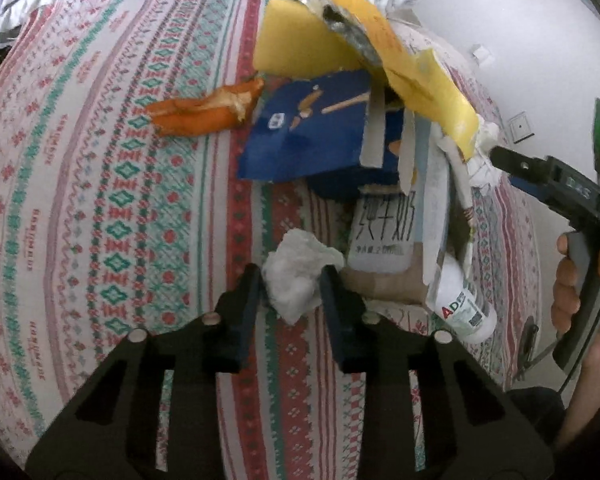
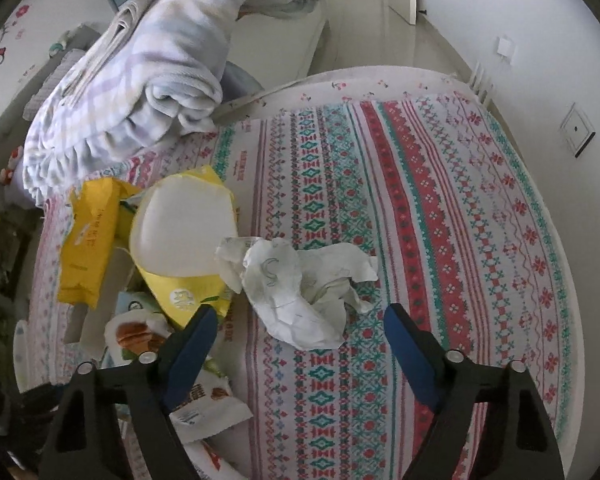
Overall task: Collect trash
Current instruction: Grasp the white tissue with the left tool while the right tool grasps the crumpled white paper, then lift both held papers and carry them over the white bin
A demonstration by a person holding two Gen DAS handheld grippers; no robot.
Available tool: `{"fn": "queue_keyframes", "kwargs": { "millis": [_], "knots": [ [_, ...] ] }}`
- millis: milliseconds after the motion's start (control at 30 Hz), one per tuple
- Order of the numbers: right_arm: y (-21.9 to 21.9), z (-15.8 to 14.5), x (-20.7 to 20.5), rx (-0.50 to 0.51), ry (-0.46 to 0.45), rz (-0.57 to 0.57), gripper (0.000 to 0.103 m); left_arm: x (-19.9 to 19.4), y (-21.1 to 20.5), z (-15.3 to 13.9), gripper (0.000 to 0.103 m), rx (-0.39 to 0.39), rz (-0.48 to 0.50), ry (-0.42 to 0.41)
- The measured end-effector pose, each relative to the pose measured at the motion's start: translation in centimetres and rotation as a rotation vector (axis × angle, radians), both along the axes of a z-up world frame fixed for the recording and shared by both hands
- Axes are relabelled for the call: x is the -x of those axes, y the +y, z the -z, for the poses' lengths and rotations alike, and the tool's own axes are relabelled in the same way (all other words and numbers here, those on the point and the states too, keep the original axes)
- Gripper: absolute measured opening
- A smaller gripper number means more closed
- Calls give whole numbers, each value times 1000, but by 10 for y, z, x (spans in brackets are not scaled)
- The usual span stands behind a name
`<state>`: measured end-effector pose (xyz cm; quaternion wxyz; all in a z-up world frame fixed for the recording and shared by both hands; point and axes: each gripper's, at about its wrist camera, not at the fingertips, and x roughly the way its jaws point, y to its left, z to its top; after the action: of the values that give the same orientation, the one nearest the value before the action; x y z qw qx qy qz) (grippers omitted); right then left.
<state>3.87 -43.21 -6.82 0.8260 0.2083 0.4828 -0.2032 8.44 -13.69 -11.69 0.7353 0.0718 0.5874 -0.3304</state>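
left hand-held gripper (image 1: 293,280) is clamped on a crumpled white tissue (image 1: 298,276), its two dark fingers pressing the wad from either side just above the patterned bedspread (image 1: 100,200). ahead of it and slightly to its right lies a heap of trash: a blue cardboard piece (image 1: 312,132), a milk carton (image 1: 384,232) with printed characters, a yellow wrapper (image 1: 420,72) rising over the pile, and a white bottle (image 1: 466,300) lying on its side at the heap's near right edge. ahead to the left, apart from the heap, sits an orange peel (image 1: 204,110).

right hand-held gripper (image 2: 296,336) hangs with its blue-padded fingers spread wide apart, holding nothing. a crumpled paper (image 2: 296,280) lies on the bedspread (image 2: 440,220) just ahead of it, between the lines of the two fingers but touching neither. to its left are a yellow packet (image 2: 88,240), a white lid (image 2: 180,232) on a yellow pack, and snack wrappers (image 2: 208,404) beside and under the left finger. farther ahead to the left a folded blanket (image 2: 148,72) is piled up.
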Motion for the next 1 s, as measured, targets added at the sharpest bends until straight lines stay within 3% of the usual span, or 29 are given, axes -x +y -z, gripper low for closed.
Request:
{"fn": "queue_keyframes", "kwargs": {
  "millis": [133, 200, 400, 533, 700, 833, 1000],
  "knots": [
    [-5, 11, -4, -18, 33, 14, 70, 5, -6, -7, 12, 12, -5, -7],
    [-7, 15, -5, -22, 42, 14, 66, 3, -1, -12, 12, 22, -28, -10],
    [-6, 22, -9, -46, 42, -5, 36, 1, 29, -26, 12, 92, -112, 14],
    [-2, 12, -5, -31, 19, 6, 30, -8, 58, -33, 12, 126, -158, 44],
    [5, -20, 8, -51, -122, 27, 29, -15, 91, -53, 12, 127, -218, -19],
    [13, -31, 10, -36, -174, 45, 28, -24, 117, -67, 12, 97, -296, -97],
    [38, -54, 13, -66, -305, 3, 28, -40, 156, -74, 12, 130, -404, -73]
  ]
}}
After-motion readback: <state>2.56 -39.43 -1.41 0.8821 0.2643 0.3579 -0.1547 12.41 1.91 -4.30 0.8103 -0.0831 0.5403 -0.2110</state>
